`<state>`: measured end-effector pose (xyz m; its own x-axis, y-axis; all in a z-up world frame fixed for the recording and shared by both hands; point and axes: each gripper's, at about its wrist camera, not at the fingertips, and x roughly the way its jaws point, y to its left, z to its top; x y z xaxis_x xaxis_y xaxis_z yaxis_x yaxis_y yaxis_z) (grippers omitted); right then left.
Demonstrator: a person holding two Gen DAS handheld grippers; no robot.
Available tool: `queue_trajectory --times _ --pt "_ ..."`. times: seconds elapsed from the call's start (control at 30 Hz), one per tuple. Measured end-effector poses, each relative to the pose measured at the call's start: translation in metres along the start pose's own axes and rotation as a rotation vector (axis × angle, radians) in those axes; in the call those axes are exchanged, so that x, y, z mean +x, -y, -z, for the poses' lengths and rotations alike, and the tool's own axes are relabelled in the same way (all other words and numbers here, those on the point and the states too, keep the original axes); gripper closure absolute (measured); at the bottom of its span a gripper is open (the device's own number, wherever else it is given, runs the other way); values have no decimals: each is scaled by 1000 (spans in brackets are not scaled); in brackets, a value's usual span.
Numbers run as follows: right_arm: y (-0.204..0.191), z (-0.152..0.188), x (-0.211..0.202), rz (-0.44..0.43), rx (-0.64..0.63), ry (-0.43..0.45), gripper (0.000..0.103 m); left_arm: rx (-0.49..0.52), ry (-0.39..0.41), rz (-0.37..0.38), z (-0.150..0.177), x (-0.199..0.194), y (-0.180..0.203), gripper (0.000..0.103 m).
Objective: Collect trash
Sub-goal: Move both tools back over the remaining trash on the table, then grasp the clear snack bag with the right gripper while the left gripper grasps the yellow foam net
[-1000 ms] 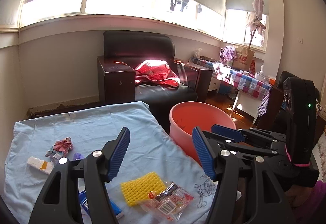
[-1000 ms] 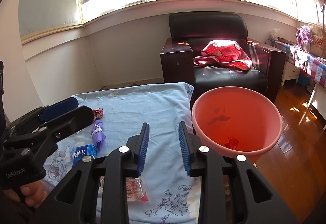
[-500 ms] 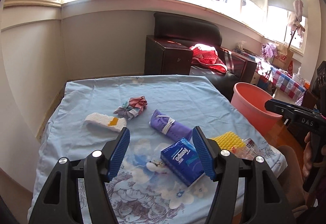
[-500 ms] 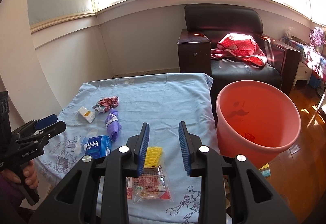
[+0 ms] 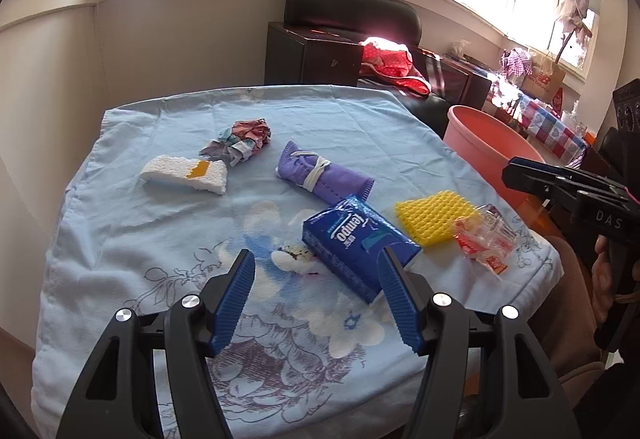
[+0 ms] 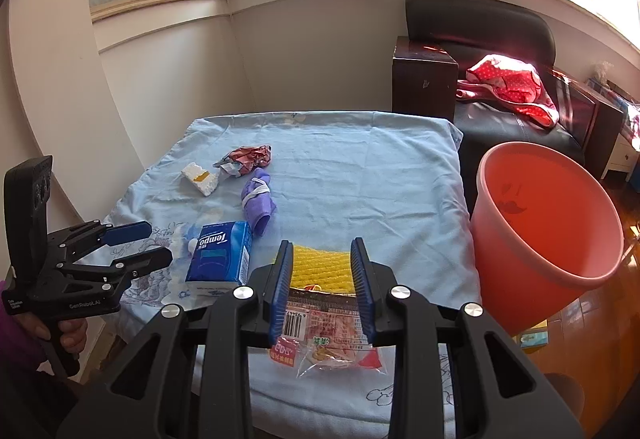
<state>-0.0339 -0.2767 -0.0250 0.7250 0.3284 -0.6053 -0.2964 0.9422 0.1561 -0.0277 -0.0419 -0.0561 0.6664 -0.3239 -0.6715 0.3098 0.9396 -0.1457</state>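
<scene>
Reaching stage: both claws empty, left claw [image 5: 316,293] wide beside tissue pack [image 5: 357,245], right claw [image 6: 323,289] narrower over snack wrapper [image 6: 326,335] on counter [image 6: 360,175]. Next, probably: descend, pinch, carry to bucket [image 6: 548,223].

From my seat, the far half of the blue-clothed table [image 6: 360,159] behind the purple rolled cloth [image 6: 258,205] lies bare and passable; the tissue pack [image 6: 222,257], yellow sponge [image 6: 320,265] and snack wrapper [image 6: 324,335] crowd its near edge, the orange bucket [image 6: 548,239] flanking right.
</scene>
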Motion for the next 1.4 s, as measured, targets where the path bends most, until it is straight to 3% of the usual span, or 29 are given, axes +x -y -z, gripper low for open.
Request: queue_trajectory --times 0.1,0.2,0.37,0.53,0.73,0.8,0.9,1.0,1.17,1.4 --pt "7 1 -1 7 24 3 73 -5 -38 102 -5 9 12 40" --pt "12 0 -4 18 34 10 73 60 -86 98 -2 23 30 40" --pt "25 3 -6 44 64 10 73 90 -111 3 1 39 29 40" --pt "38 5 -6 54 99 4 73 33 -105 -75 -3 40 1 39" --pt "42 6 -7 56 105 5 73 -69 -80 -238 -9 38 -32 40" --pt "45 7 -6 56 112 0 73 -104 -57 -250 -10 33 -40 41" --pt "48 10 -1 45 132 -21 73 -121 7 -175 -16 17 -37 41" --pt "51 15 5 2 170 -59 73 -65 46 -111 -22 8 -20 40" --pt "42 26 11 -63 175 -103 73 -10 31 -44 -25 16 3 40" --pt "31 41 25 -88 152 -182 73 32 13 22 -27 25 27 40"
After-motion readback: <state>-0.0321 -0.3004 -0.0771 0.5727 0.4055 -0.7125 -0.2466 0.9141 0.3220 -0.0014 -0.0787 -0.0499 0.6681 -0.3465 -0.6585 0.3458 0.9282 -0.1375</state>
